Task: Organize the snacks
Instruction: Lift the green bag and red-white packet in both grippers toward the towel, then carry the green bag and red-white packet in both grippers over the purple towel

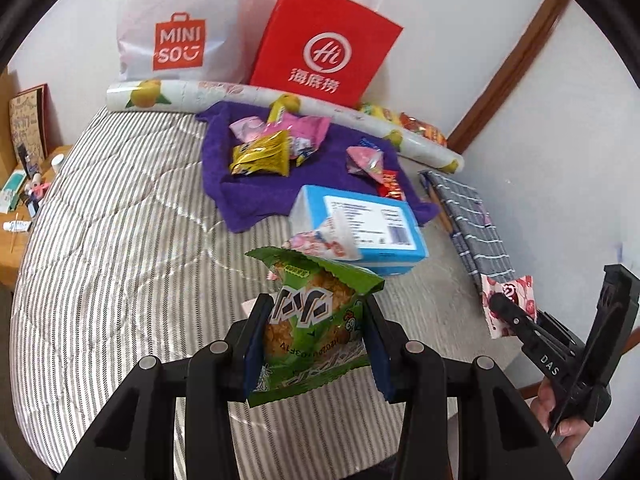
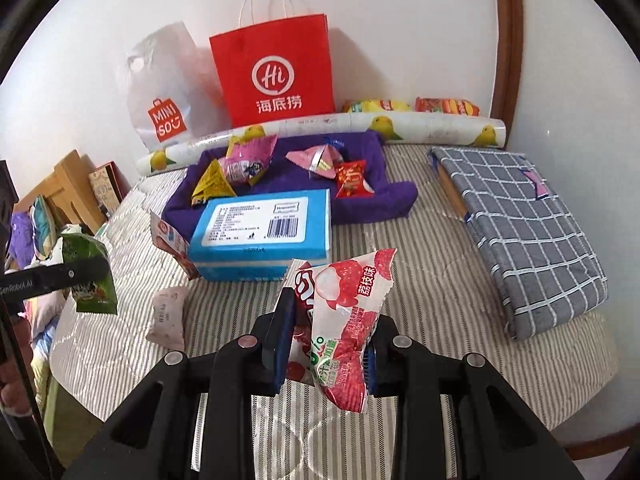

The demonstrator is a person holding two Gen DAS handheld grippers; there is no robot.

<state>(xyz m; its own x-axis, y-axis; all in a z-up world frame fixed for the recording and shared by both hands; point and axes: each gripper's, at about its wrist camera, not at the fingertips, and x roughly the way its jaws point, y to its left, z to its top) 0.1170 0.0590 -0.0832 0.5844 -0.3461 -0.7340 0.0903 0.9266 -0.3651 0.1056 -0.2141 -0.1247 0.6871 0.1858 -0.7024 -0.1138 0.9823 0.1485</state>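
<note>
We're gripping two light, crinkly packs above the bed [image 2: 420, 280]: left gripper [image 1: 316, 340] fingers clamped mid-body on the green snack pack [image 1: 316, 312], right gripper [image 2: 326, 348] fingers pinching the lychee pack [image 2: 344, 320]. Slippery film, crushable insides, probably.

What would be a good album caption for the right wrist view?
Right gripper holding a pink lychee snack packet above the striped bed, blue box ahead.

My left gripper [image 1: 316, 344] was matt black plastic; its green packet [image 1: 312, 320] glossy film. The striped quilt [image 1: 120, 240] looked soft, stitched cloth. Purple towel [image 1: 256, 196] was nappy; the red bag [image 1: 324, 44] matt paper.
</note>
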